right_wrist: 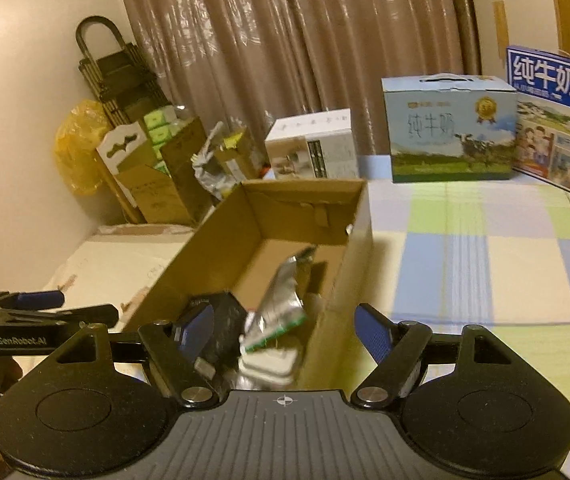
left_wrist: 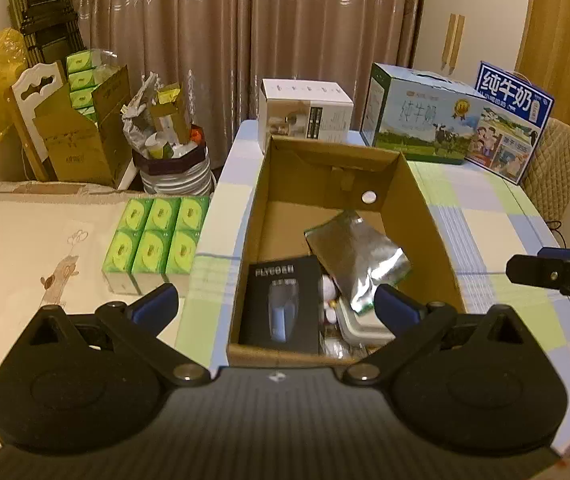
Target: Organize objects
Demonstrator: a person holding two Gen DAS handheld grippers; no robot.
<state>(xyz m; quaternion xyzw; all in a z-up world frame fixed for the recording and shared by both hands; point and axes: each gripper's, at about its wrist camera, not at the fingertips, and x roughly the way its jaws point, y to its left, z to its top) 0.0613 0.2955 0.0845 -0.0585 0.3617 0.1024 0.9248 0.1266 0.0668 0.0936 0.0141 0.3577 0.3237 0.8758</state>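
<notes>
The left gripper is held wide apart and empty above the near end of the cardboard box, whose long axis runs away from it. Just ahead, a black carton lettered "FLYCO" lies lengthwise beside a silver pouch. The right gripper is likewise spread, gripping nothing, over the box's near right corner.

L wrist cam looks down into cardboard box from near end; R wrist cam lower, off box's right side; both share it.

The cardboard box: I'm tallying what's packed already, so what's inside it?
Cardboard box holds a black shaver box, a silver foil pouch and a white container. Small items beneath the pouch are too hidden to identify.
</notes>
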